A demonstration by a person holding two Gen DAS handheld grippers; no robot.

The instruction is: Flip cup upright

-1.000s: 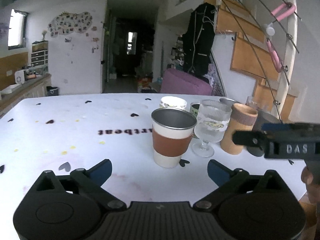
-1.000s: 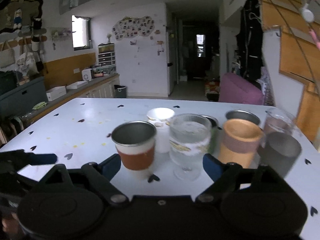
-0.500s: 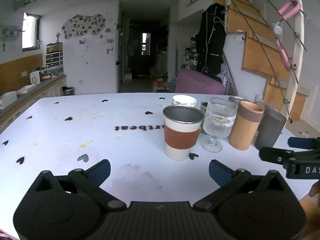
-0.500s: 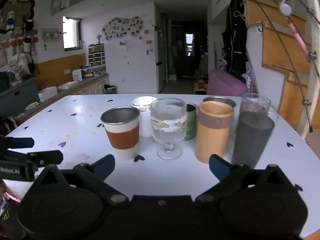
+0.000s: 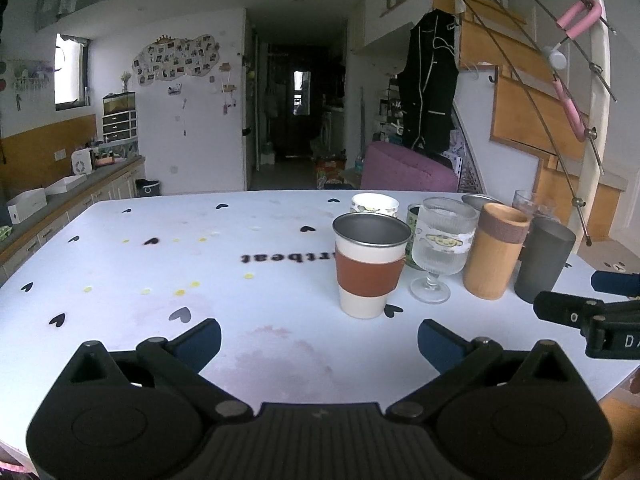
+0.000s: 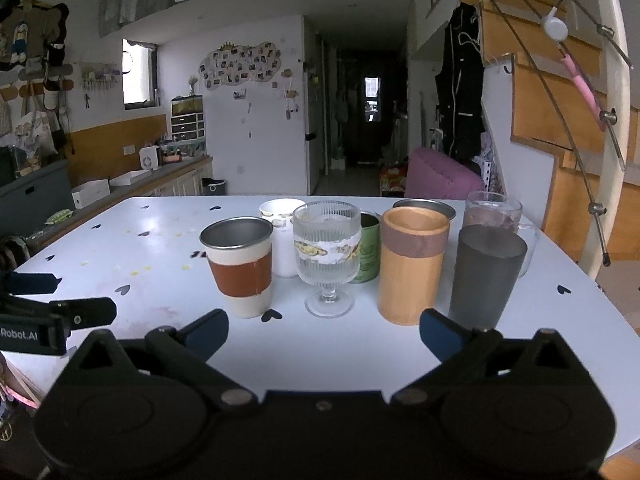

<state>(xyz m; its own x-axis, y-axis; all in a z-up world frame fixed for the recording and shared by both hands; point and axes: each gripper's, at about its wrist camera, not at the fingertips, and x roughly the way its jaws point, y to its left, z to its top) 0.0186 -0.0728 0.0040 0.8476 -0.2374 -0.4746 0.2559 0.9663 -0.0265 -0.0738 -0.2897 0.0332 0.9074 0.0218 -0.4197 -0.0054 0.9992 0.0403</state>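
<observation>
A metal cup with a brown sleeve (image 5: 370, 270) stands upright on the white table (image 5: 160, 264); it also shows in the right wrist view (image 6: 240, 266). Beside it stand a ribbed stemmed glass (image 6: 326, 256), a wooden cup (image 6: 412, 264) and a dark grey tumbler (image 6: 484, 276), all upright. My left gripper (image 5: 319, 342) is open and empty, short of the sleeved cup. My right gripper (image 6: 324, 332) is open and empty, in front of the row of cups. Each gripper shows at the edge of the other's view.
Behind the front row stand a white mug (image 6: 282, 236), a green can (image 6: 368, 248), a metal cup (image 6: 424, 206) and a clear glass (image 6: 496, 216). The table's right edge (image 6: 600, 304) is near the tumbler. A staircase rail (image 6: 612, 120) rises at right.
Both grippers have drawn back from the cups toward the table's near edge; the cups look smaller and farther. The cups have not moved.
</observation>
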